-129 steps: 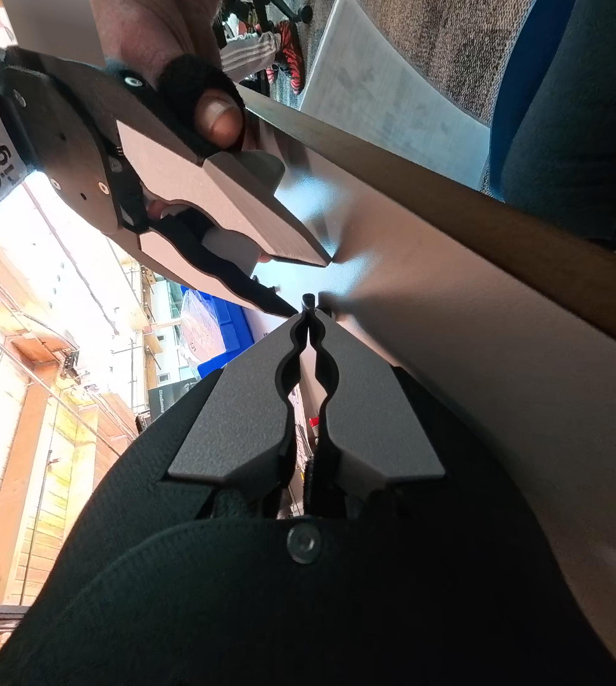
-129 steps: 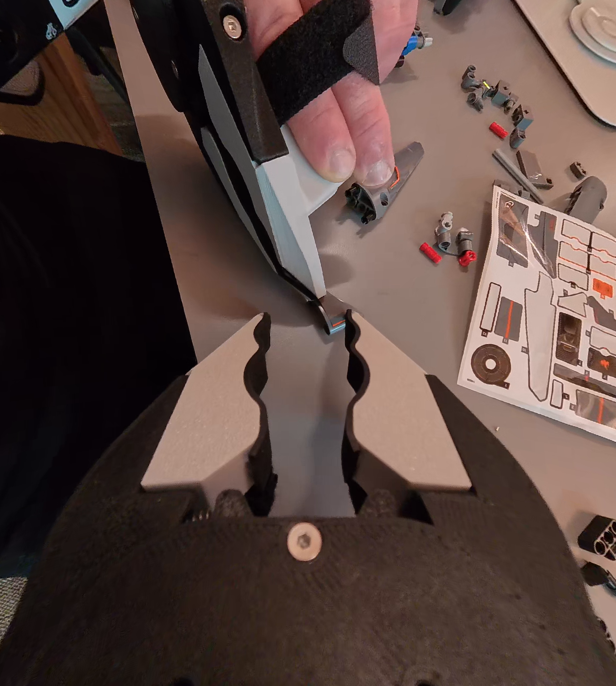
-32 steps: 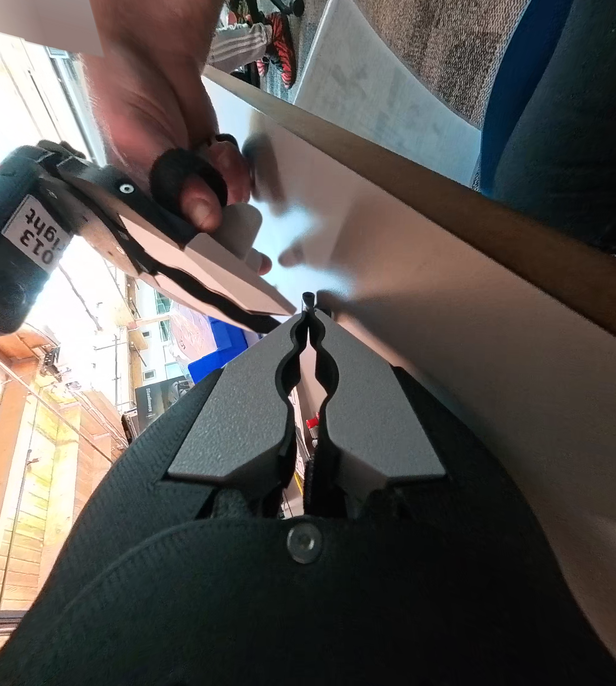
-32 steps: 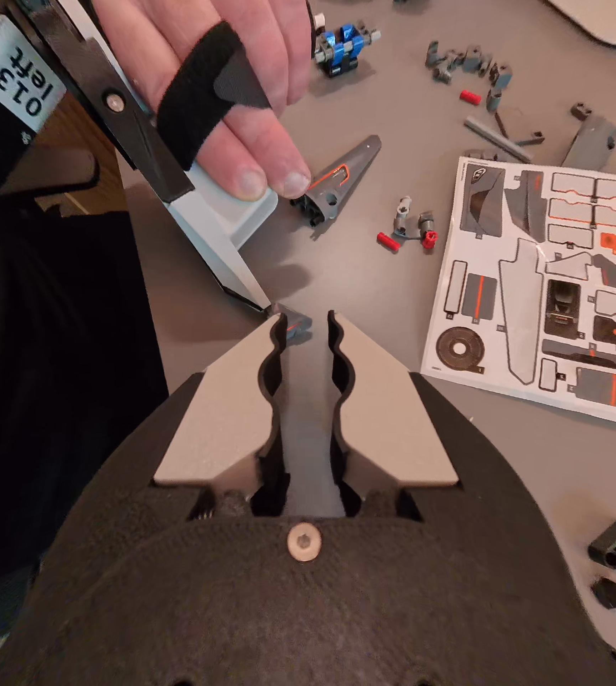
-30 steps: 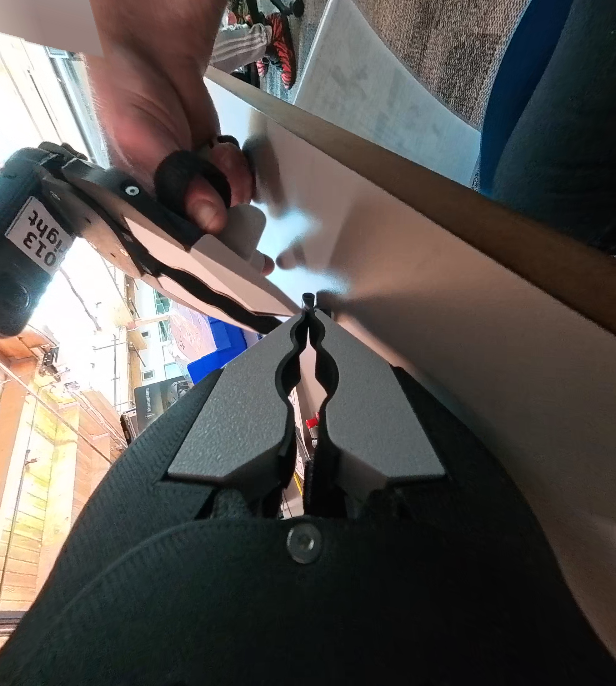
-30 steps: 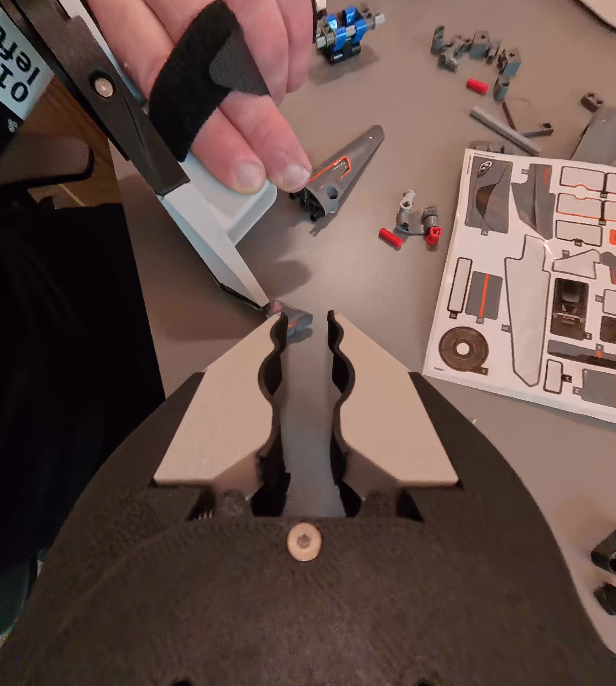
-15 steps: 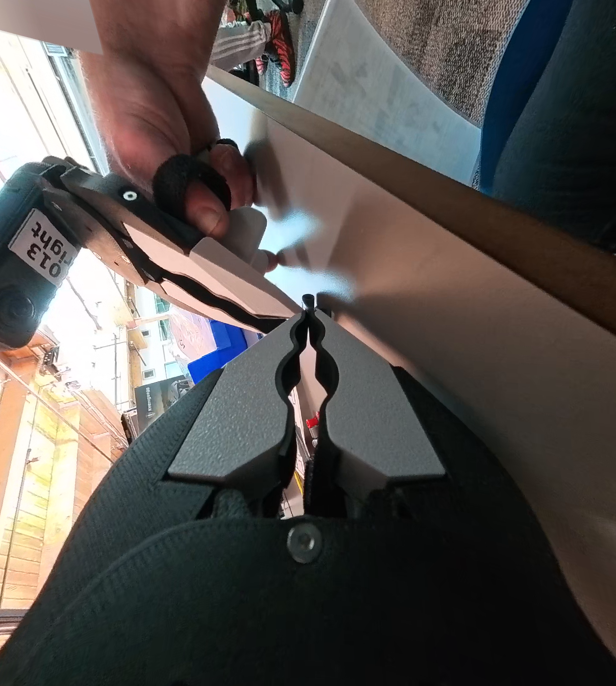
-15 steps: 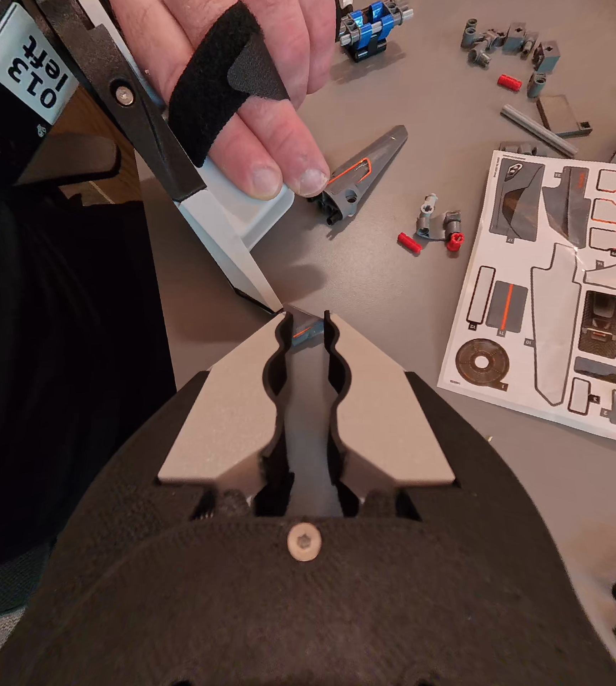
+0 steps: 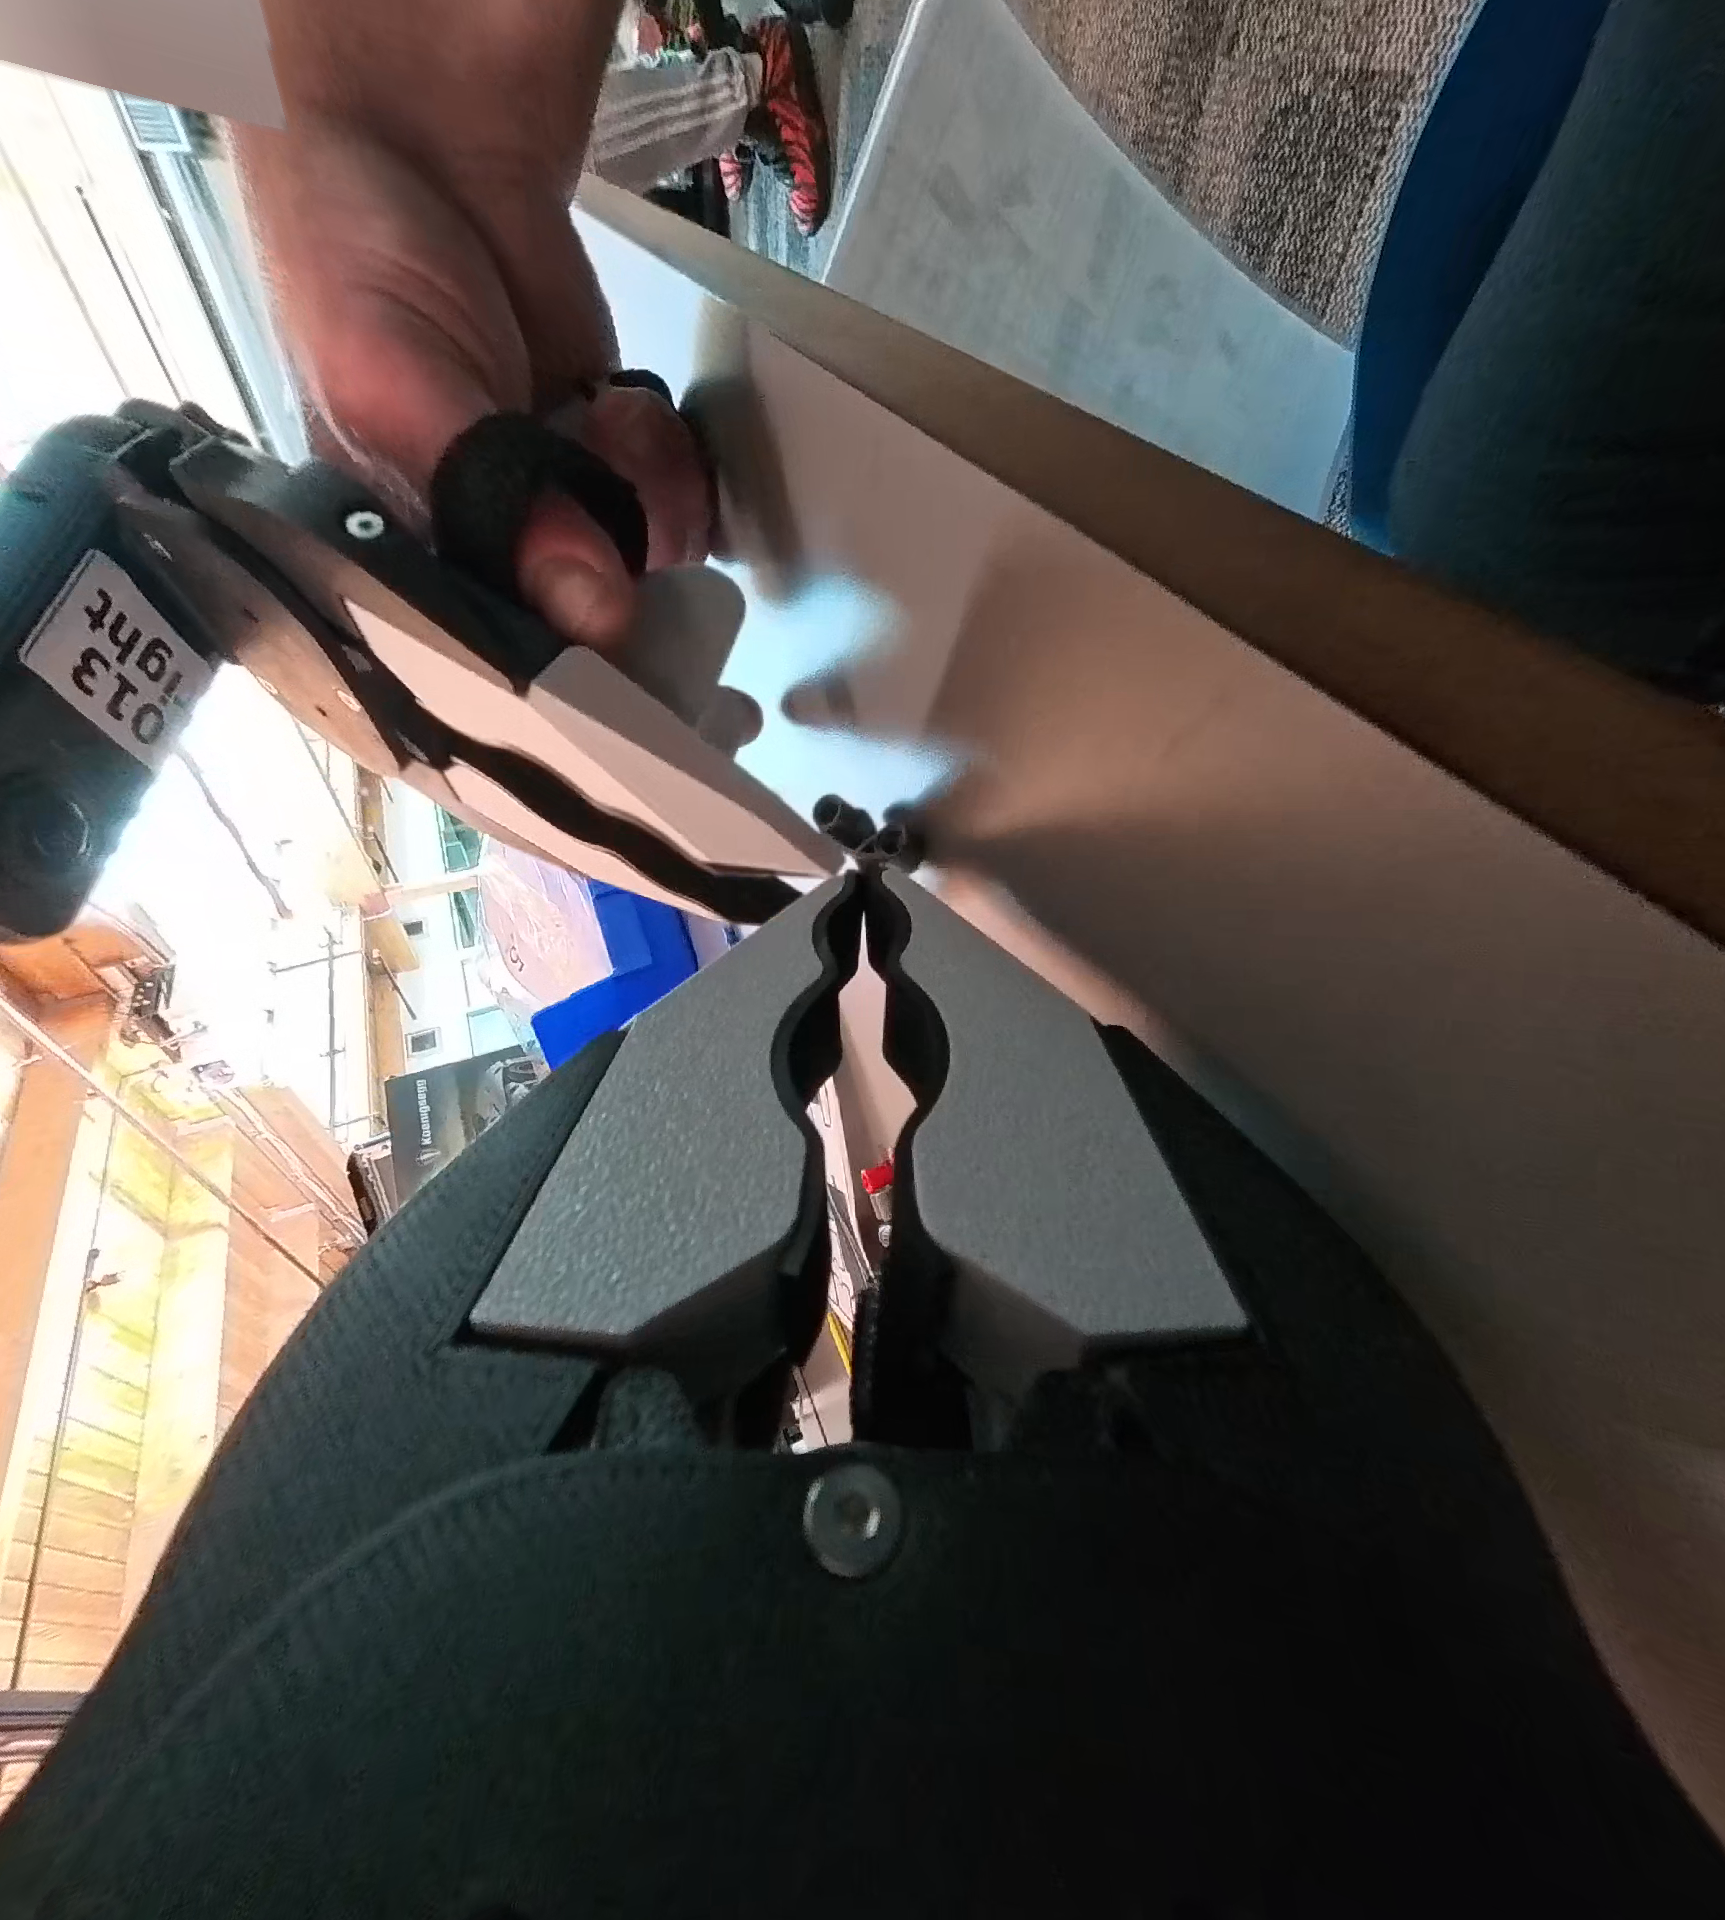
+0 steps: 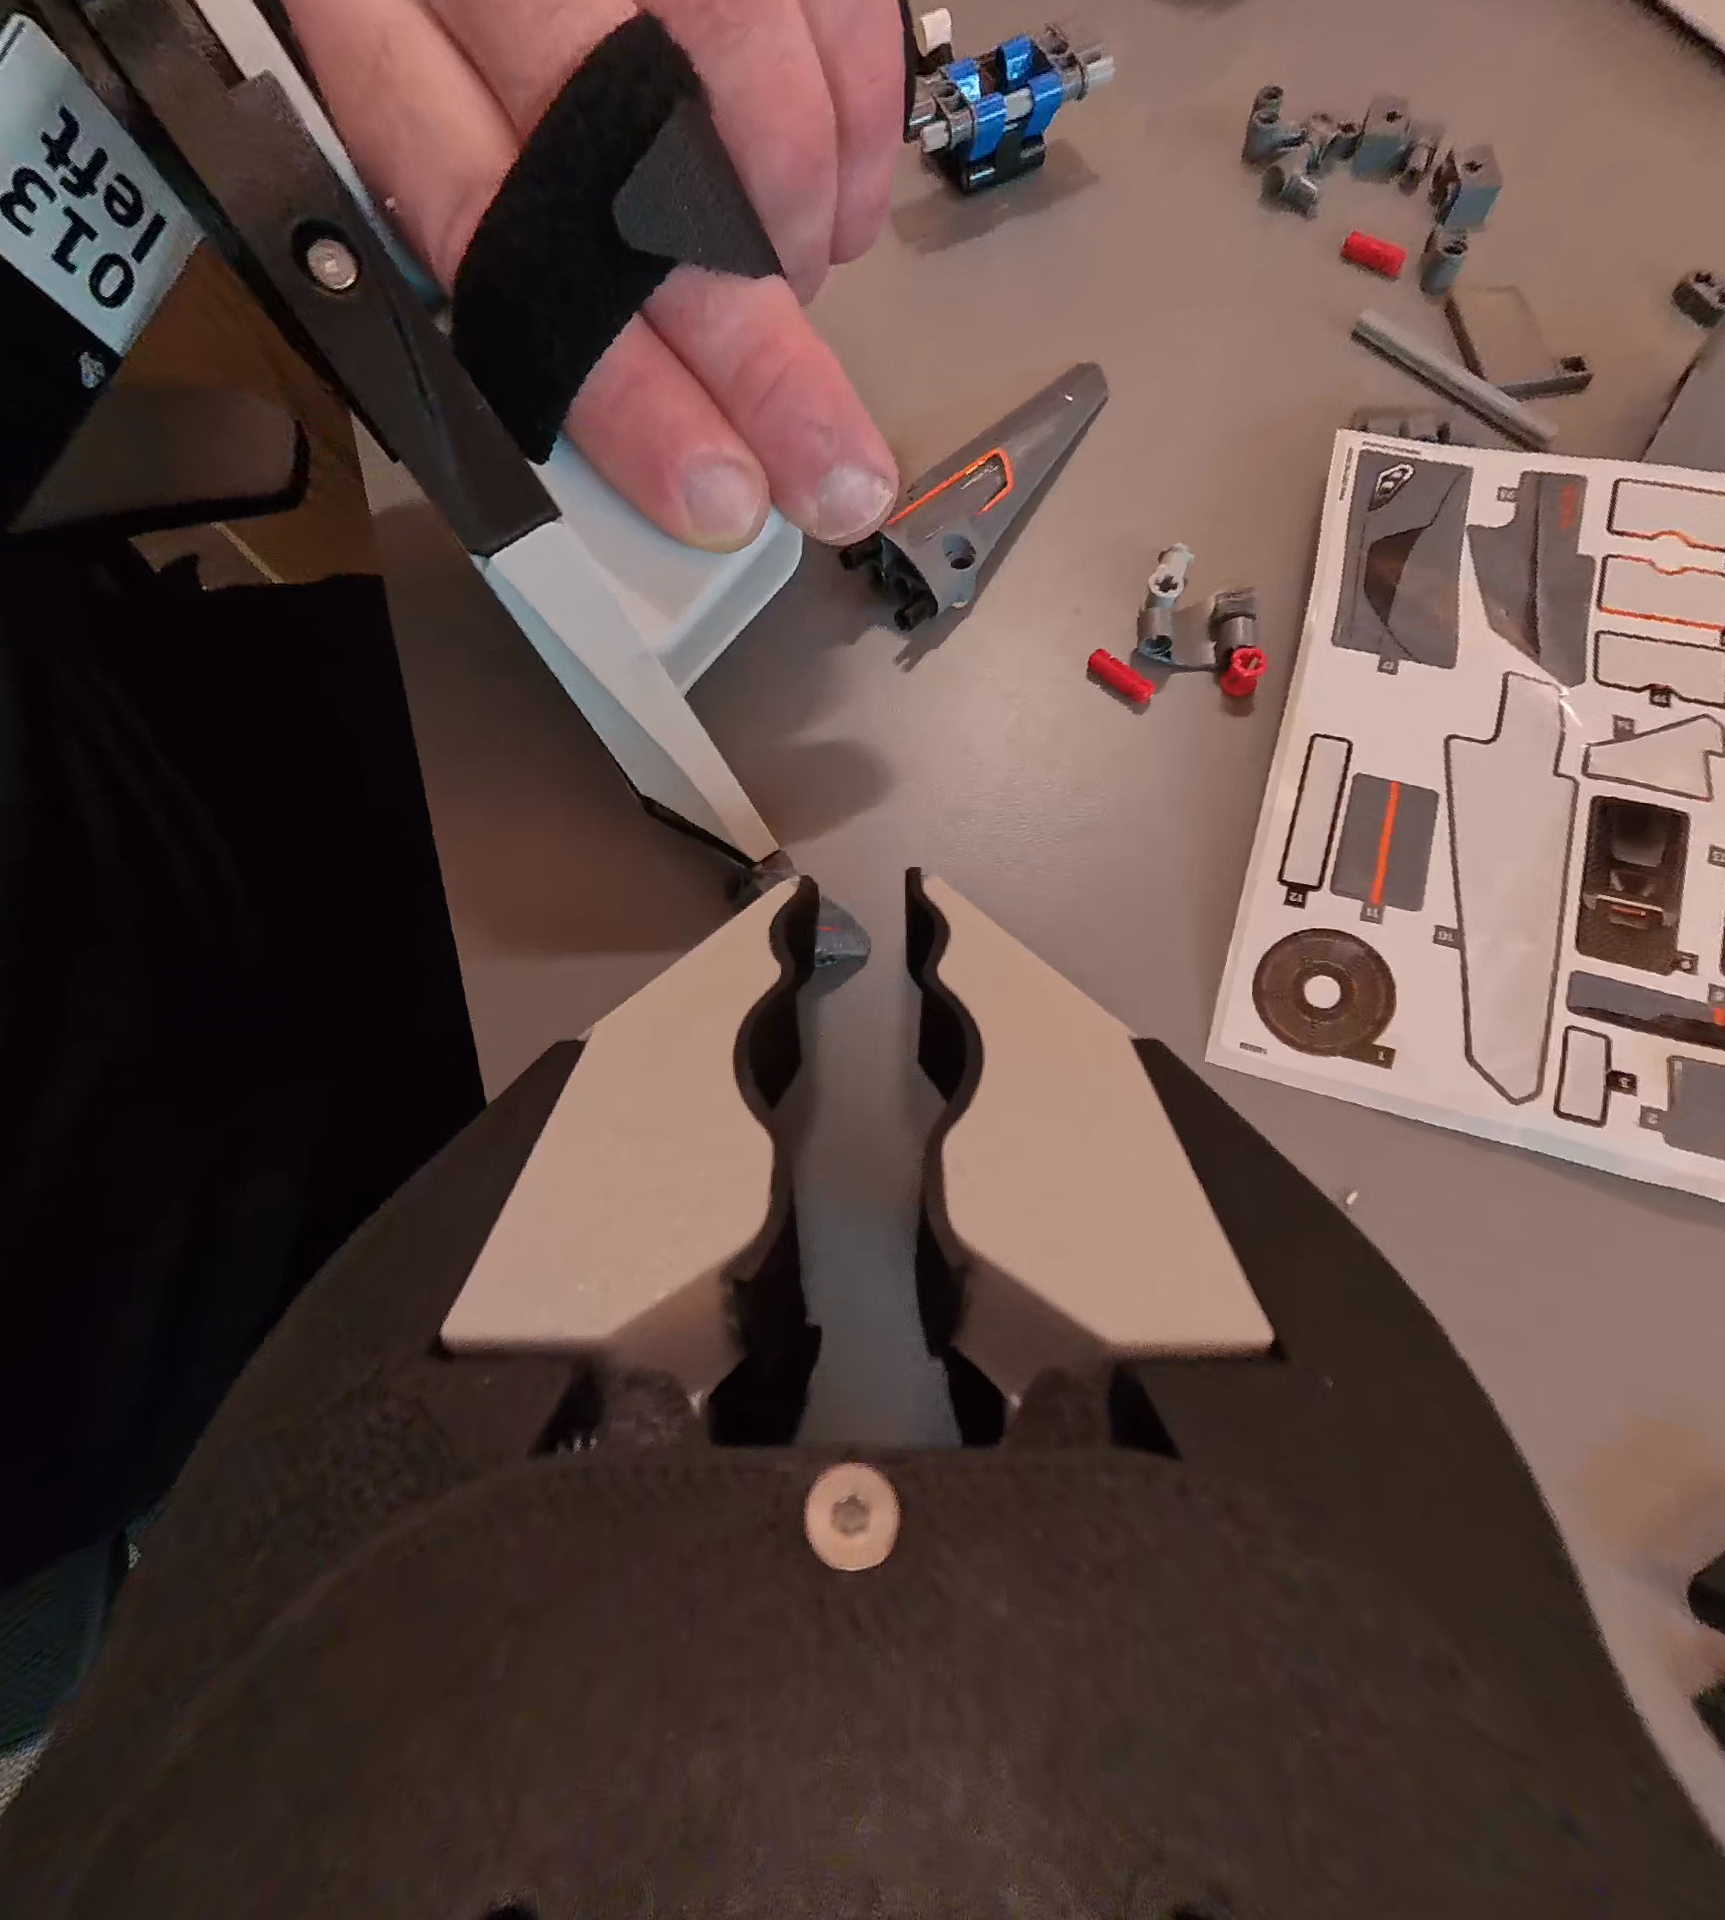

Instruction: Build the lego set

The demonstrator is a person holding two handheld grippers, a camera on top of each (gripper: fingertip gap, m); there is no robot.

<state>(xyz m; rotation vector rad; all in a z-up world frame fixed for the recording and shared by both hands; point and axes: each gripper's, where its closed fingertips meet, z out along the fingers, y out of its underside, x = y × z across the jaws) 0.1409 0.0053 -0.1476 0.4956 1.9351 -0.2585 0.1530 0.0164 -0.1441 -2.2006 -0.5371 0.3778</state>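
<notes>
The bench [image 10: 993, 790] was the biggest thing, grey and wide, with lego bits spread over it. A white sticker sheet [image 10: 1564, 810] lay flat on the right side of it. Near the sheet, farther back, sat a long grey wedge [image 10: 993, 468] with an orange line, and beside that some tiny red pins [image 10: 1118, 670]. A small blue and grey build [image 10: 993, 114] stood at the far edge. The left claw [image 9: 866, 883] was clenched tight on a small dark piece [image 9: 873, 836], which poked out past its tips just above the bench. The right claw [image 10: 858, 883] was apart, with a gap between its two sides, and it gripped nothing. A little grey piece with a spot of orange [image 10: 837, 951] showed right against its left finger, next to the tip of the left claw; it was too small to tell if it was the same piece. The step looked like passing or joining that small piece between the two claws. To do it well, I think the left claw should keep a firm hold and stay level, so the piece does not twist. The right claw should slide in slowly until the piece sits in the middle of its gap, and only then squeeze. A fast squeeze could flick so small a piece off the bench edge close by.
</notes>
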